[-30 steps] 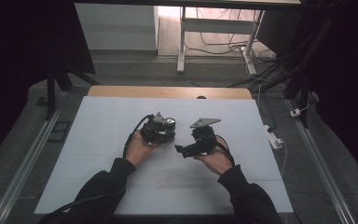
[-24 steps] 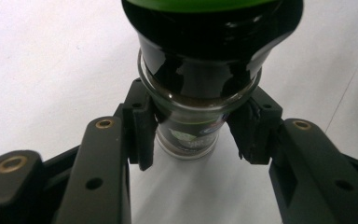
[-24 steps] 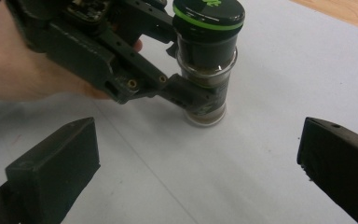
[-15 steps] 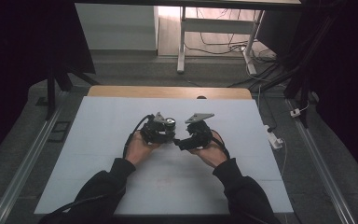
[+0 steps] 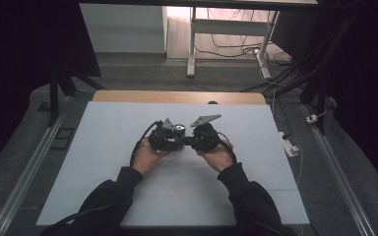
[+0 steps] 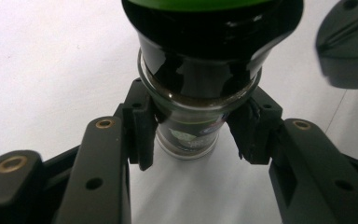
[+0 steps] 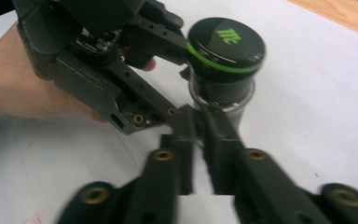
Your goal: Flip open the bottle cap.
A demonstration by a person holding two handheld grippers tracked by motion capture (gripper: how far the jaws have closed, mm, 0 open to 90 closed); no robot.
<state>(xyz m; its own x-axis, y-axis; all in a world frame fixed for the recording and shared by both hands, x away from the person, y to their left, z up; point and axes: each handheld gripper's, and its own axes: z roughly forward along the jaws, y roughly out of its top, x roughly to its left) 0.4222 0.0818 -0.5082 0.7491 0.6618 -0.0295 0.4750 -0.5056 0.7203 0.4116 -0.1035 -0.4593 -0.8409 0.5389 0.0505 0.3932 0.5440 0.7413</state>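
A small glass jar (image 6: pixel 186 135) with a black cap (image 7: pixel 226 44) ringed in green sits tilted between the pads of my left gripper (image 6: pixel 191 135), which is shut on its glass body just below the cap. In the high view the left gripper (image 5: pixel 173 140) is held over the middle of the white table top (image 5: pixel 103 196). My right gripper (image 7: pixel 198 128) faces it, jaws shut with only a thin slit between them. Its tips are right by the jar's lower glass; I cannot tell whether they touch. In the high view the right gripper (image 5: pixel 191 141) meets the left one.
A person's hand (image 7: pixel 23 88) wraps the left gripper's body. A wooden strip (image 5: pixel 177 97) runs along the far table edge. A white power strip (image 5: pixel 290 146) lies off the right side. Metal rails flank the table, with a desk frame and cables beyond.
The right gripper has moved left and turned toward the left gripper, closing the gap until its tips are by the jar. The left gripper has kept its place and its hold.
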